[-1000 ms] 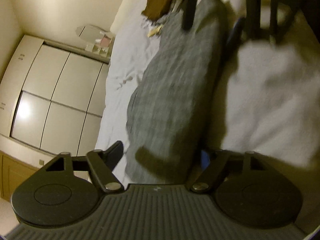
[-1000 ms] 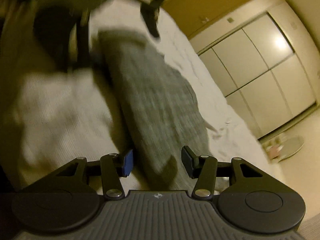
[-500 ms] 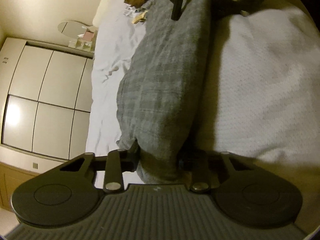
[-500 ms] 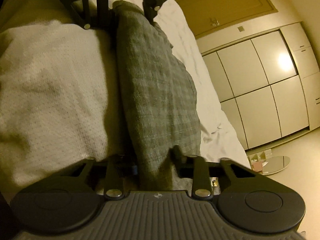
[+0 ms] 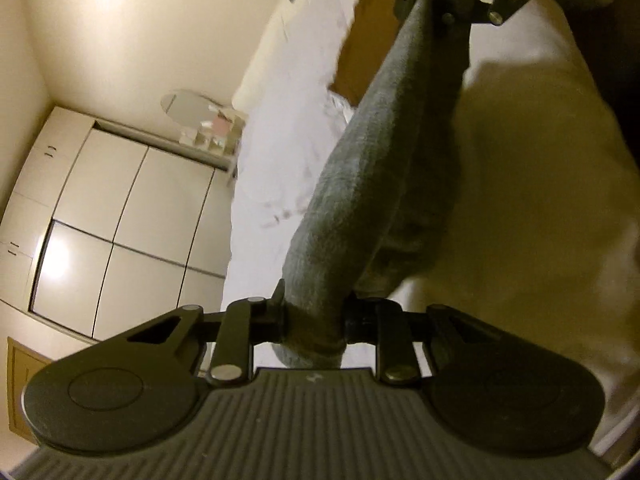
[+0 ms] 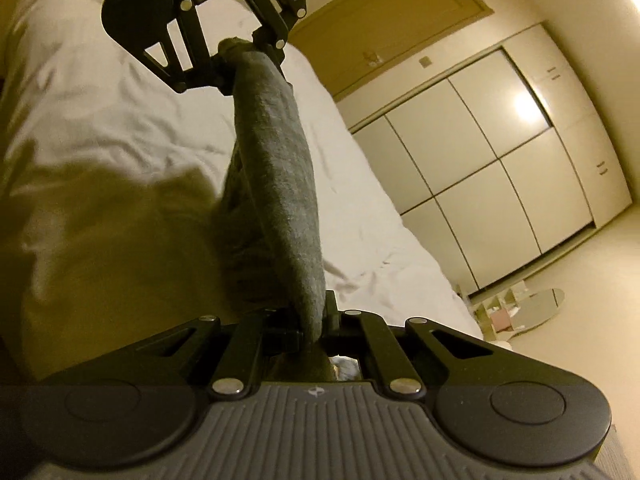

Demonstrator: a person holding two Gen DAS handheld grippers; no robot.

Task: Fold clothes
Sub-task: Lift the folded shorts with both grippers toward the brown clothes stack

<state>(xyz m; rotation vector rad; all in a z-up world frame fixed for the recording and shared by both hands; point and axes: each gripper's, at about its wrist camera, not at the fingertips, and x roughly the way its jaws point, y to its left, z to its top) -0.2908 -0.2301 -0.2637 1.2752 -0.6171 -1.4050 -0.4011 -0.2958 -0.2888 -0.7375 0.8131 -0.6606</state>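
Both tools clamp grey garment (image 5: 376,184), lower folds hidden

A second ago both hand-held grippers stood open at the ends of the grey garment (image 5: 384,184) as it lay flat on the bed (image 6: 120,120); half a second ago they had closed around its ends. Now the left hand-held gripper (image 5: 314,320) and the right hand-held gripper (image 6: 316,326) are clamped on it and have raised it off the bed. The cloth, spread wide before, now hangs between them as a narrow, sagging band.
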